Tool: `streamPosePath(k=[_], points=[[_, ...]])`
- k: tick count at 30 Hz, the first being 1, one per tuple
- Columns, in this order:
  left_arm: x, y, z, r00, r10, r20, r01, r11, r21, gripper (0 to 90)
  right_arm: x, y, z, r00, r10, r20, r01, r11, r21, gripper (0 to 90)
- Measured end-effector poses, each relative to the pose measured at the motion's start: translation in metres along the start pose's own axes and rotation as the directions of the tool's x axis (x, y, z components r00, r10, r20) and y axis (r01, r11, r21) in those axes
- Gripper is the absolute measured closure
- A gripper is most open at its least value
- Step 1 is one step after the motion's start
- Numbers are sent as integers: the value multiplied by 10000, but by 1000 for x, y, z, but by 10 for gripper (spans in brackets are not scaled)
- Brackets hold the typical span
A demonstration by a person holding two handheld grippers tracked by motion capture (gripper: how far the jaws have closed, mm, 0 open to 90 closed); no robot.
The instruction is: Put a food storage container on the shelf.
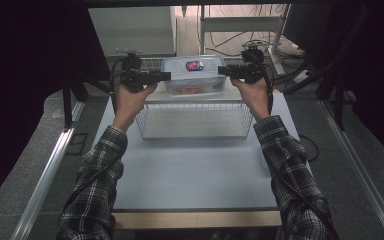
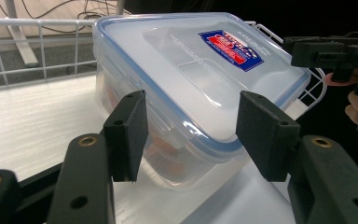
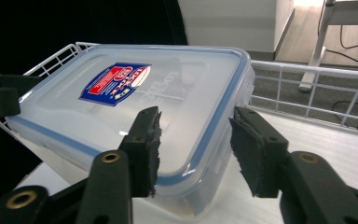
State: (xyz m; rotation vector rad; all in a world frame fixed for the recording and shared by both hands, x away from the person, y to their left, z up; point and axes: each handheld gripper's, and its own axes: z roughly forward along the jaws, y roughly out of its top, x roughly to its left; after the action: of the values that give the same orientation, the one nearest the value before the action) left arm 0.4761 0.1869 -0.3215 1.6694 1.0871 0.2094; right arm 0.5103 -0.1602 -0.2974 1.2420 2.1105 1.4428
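Observation:
A clear plastic container [image 1: 192,75] with a blue-rimmed lid and a red-and-blue label sits at the far part of a white wire basket [image 1: 195,120]; something red shows through its wall. My left gripper [image 1: 167,76] reaches in level from the left and my right gripper [image 1: 221,70] from the right. In the left gripper view the jaws [image 2: 191,107] straddle a corner of the container [image 2: 191,70] without clearly pressing. In the right gripper view the jaws [image 3: 196,121] straddle another corner of the container [image 3: 135,102], with a small gap at the rim.
The basket stands at the far edge of a pale table [image 1: 190,170]; its wire rail [image 2: 37,28] runs behind the container. Cables and a desk frame [image 1: 240,25] lie beyond. Dark curtains close both sides. Plaid-sleeved forearms cross the table's sides.

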Motion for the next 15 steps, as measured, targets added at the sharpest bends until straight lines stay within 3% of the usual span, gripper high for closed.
streamPosePath(k=[5, 15], points=[[1, 3, 2, 9998, 140, -174, -140, 9999, -35, 438, 9, -3, -7, 9991, -376, 217, 374, 9993, 95, 558], [4, 3, 3, 9999, 15, -127, -17, 9999, -137, 437, 14, -10, -16, 9996, -287, 26, 287, 9995, 109, 601]])
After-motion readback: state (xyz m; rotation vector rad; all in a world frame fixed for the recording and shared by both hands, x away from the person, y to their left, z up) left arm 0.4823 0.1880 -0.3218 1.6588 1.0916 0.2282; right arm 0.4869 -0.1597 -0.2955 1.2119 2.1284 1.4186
